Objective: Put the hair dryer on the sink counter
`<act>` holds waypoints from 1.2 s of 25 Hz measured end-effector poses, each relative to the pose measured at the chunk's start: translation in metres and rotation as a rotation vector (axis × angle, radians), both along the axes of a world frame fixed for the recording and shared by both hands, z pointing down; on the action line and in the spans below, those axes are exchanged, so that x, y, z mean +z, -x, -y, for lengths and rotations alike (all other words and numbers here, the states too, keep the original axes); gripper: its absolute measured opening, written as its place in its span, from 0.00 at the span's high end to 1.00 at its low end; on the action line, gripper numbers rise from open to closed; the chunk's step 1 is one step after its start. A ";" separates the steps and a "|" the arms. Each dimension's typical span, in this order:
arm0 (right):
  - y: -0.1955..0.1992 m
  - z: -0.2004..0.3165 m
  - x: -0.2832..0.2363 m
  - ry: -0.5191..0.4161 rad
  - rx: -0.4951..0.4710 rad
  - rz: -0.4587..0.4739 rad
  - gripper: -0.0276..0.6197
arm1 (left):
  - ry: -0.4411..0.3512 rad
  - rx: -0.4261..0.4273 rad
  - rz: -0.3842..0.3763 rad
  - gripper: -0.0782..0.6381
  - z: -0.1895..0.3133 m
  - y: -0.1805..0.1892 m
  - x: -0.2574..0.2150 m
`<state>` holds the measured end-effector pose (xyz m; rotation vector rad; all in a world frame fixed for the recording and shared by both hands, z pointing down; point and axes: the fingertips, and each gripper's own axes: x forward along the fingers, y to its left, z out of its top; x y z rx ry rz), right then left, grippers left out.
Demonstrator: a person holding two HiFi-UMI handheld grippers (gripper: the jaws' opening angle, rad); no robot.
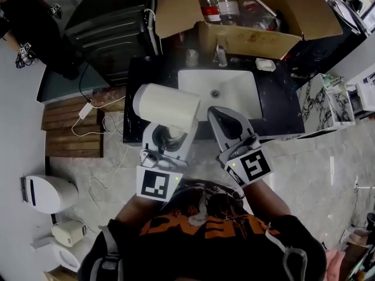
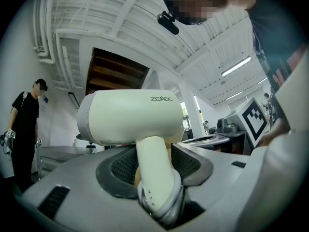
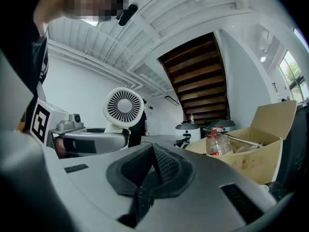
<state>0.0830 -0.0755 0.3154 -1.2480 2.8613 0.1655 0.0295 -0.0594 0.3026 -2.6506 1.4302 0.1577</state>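
Your left gripper (image 1: 169, 134) has its jaws clamped partway open round the handle of the hair dryer (image 1: 167, 105), held over the dark worktop (image 1: 281, 107) at 8 o'clock from the sink (image 1: 234, 92). Your right gripper (image 1: 221, 117) has its jaws pressed together, empty.

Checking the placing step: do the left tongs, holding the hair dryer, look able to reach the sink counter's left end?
Probably yes: the left tongs hold the hair dryer over the left end of the sink counter and nothing shows between; the small bottle stands farther back.
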 end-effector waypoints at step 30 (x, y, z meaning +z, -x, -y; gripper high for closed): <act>0.088 0.094 0.039 0.085 0.092 0.008 0.94 | 0.030 0.039 0.022 0.58 0.095 0.102 0.030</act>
